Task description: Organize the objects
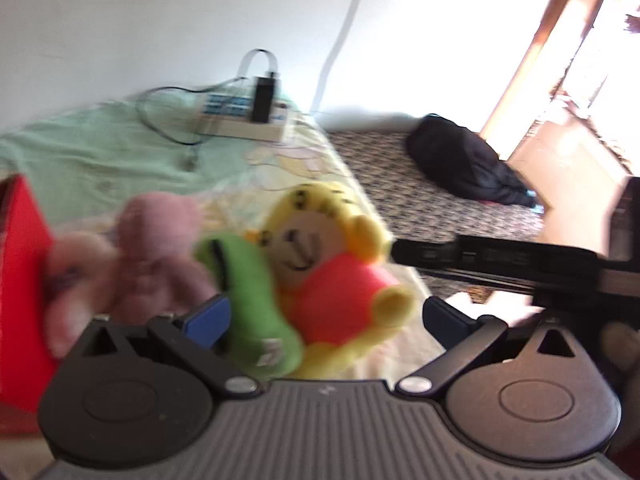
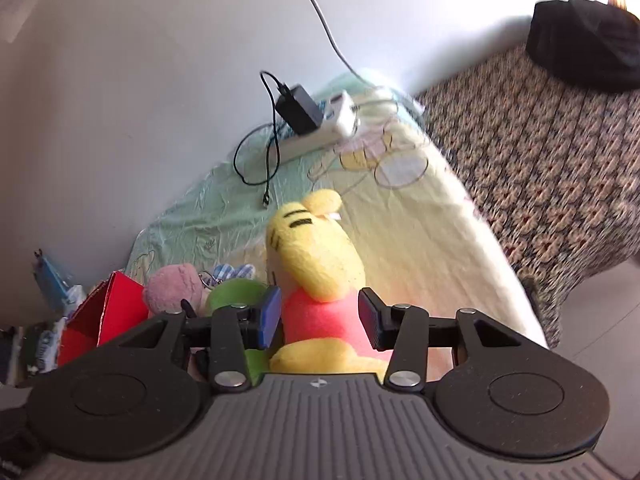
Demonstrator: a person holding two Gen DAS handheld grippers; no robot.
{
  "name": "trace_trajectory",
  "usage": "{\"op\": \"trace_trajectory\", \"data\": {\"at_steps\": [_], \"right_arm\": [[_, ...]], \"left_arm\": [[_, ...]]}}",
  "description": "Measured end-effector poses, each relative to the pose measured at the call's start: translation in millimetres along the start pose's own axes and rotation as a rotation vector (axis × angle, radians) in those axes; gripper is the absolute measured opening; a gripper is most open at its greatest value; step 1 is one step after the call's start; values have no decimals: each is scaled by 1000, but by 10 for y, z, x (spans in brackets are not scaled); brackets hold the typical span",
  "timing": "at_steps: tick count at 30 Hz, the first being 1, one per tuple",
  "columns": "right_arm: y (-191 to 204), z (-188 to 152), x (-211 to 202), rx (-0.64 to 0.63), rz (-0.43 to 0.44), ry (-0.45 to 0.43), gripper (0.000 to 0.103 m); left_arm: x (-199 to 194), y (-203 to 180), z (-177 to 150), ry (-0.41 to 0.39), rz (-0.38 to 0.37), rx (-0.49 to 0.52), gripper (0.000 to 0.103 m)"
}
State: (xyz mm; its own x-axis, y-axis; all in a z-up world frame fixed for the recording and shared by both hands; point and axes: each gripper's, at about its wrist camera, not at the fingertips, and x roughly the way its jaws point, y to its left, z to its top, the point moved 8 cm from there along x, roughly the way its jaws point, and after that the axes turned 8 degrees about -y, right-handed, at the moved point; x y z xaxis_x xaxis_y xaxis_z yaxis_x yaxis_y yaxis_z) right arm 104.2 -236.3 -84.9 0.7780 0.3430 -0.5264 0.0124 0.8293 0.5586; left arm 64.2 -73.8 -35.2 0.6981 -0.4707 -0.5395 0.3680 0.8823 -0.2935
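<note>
Your right gripper (image 2: 319,318) straddles the yellow bear (image 2: 320,264) without visibly pinching it, while your left gripper (image 1: 326,316) gapes wide around it.

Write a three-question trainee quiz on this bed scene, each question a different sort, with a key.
1. True or false: the left gripper is clamped on the green toy.
2. Which toy sits between the right gripper's jaws? A) pink toy B) yellow bear C) green toy
3. Fill in: a black charger is plugged into the white ____ at the far end of the bed.

Key:
1. False; its jaws stand wide open, the toys lying ahead of them.
2. B. Whether the pads actually press on it is unclear.
3. Power strip.
</note>
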Motion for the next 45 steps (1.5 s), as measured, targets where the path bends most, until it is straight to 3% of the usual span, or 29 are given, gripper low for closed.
{"op": "trace_trajectory", "data": {"at_steps": [6,8,11,15,16,24,31,34,38,45], "right_arm": [[-122,-42,357,3,84,111,52],[-234,-184,470,84,88,194,52],[-315,-231,554,166,113,222,53],[-387,-213,535,211,162,216,39],[-380,-206,493,210,174,210,35],[-397,-128,123,235,209,125,32],[-586,-139,-171,287,153,30,31],[-573,-168,-301,310,186,2,30],[-444,-186,-502,283,242,-36,30],[-178,-142,-788,246,316,-110,30]], "left_arm": [[321,-216,-82,98,-119,-44,99],[425,-246,-113,129,-154,-60,99],[728,-112,-237,207,-169,-94,99],[954,4,-396,265,-190,-188,101],[1002,36,-412,278,-191,-211,96],[939,-102,-355,248,-248,-153,92],[791,-270,-384,219,-266,-92,92],[799,-223,-474,251,-291,-142,98],[750,-277,-518,269,-356,-193,98],[411,-419,-327,174,-385,-160,98]]}}
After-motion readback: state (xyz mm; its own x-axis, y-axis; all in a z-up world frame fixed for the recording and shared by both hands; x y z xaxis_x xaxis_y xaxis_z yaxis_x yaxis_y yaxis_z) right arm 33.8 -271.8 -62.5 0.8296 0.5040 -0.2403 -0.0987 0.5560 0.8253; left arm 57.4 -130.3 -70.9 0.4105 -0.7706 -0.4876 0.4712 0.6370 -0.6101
